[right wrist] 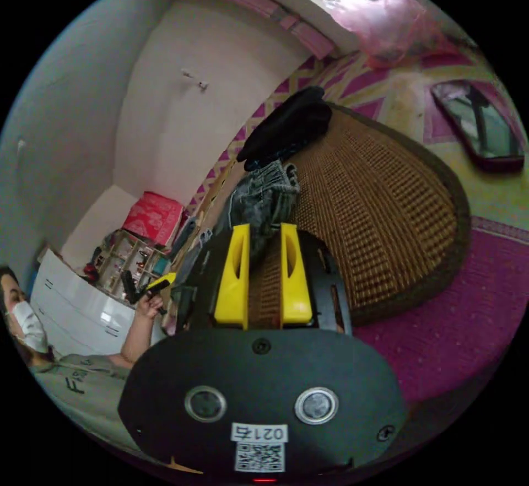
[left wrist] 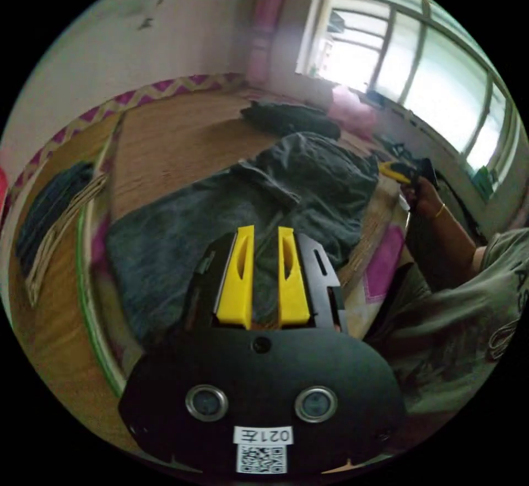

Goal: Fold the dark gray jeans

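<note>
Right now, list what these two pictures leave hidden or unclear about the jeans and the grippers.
- Left gripper view: the near edge of the jeans is hidden behind the left gripper.
- Left gripper view: the right gripper is small and far off; its jaw state cannot be told.
- Right gripper view: the jeans lie bunched and edge-on, partly behind the right gripper, so their fold state is unclear.

Dark gray jeans [left wrist: 220, 221] partly behind left hand-held gripper [left wrist: 263, 232]

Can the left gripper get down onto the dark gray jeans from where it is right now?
Probably yes. The left gripper hangs over the dark gray jeans, jaws slightly apart, with nothing between them and the cloth.
</note>
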Motion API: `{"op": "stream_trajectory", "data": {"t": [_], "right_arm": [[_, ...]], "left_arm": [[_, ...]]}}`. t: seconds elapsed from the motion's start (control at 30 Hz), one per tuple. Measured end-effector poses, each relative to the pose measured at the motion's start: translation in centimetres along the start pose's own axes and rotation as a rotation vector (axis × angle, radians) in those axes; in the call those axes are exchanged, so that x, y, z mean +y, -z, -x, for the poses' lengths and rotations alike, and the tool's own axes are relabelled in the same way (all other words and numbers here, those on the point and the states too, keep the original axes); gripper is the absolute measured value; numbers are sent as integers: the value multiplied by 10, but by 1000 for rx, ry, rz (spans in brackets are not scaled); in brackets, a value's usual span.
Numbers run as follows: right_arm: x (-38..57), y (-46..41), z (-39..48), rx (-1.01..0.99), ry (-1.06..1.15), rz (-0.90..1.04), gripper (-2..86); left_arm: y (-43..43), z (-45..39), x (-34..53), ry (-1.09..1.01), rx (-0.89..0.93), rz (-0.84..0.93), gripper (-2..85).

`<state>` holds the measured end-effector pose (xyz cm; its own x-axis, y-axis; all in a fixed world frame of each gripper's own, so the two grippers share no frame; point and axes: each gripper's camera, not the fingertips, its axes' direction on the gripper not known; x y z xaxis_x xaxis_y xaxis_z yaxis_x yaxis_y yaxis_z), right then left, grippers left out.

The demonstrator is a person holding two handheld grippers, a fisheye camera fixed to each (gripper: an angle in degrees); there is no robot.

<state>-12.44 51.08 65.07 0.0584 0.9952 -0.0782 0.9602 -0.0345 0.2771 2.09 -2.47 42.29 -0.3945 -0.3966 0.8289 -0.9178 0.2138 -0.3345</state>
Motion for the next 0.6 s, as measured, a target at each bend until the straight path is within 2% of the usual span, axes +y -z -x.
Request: {"op": "stream_trajectory", "data": {"t": [0.23,0.43,0.53,0.6], "right_arm": [[30,10,66,113,232,-2,98],[50,-30,142,228,502,118,131],[55,-55,172,230,581,152,127],[55,-70,190,182,602,169,122]], "left_arm": [[-55,-37,-49,-133,-130,103,87],[-41,-17,-63,-51,-142,82,37],[-1,18,-62,83,-28,-73,12],[62,59,-50,211,23,-262,4]]}}
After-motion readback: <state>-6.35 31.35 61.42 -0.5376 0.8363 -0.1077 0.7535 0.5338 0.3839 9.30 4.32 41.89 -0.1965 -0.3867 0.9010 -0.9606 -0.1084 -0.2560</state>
